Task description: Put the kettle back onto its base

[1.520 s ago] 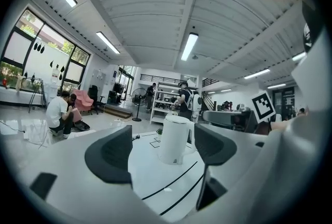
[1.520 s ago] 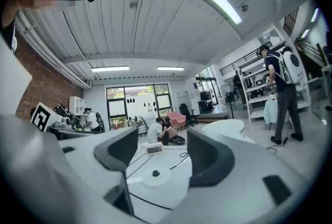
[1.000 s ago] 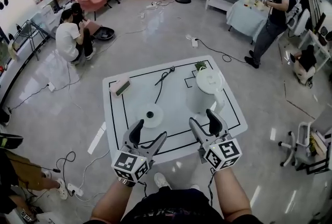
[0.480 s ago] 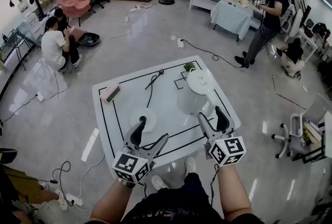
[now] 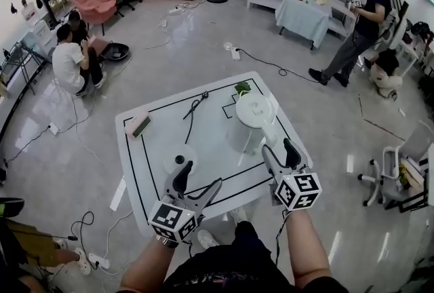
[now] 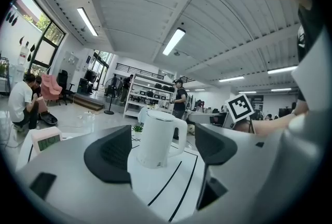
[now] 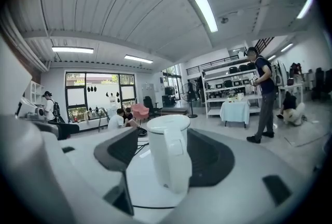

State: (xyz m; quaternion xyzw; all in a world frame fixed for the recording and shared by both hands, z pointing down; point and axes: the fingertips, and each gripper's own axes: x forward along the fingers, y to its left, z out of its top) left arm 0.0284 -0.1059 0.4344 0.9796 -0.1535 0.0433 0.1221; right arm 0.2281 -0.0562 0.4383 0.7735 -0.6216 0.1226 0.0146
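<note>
1. We see the kettle standing upright on the right side of the white table, well apart from its round base on the left.
2. Our right gripper is spread wide near the kettle's handle and pinches nothing.
3. Our left gripper is also spread and empty, just beside the base.

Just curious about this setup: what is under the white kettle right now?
The kettle stands directly on the white table, not on its round base, which lies apart to its left. The spot beneath its bottom is covered and cannot be seen.
</note>
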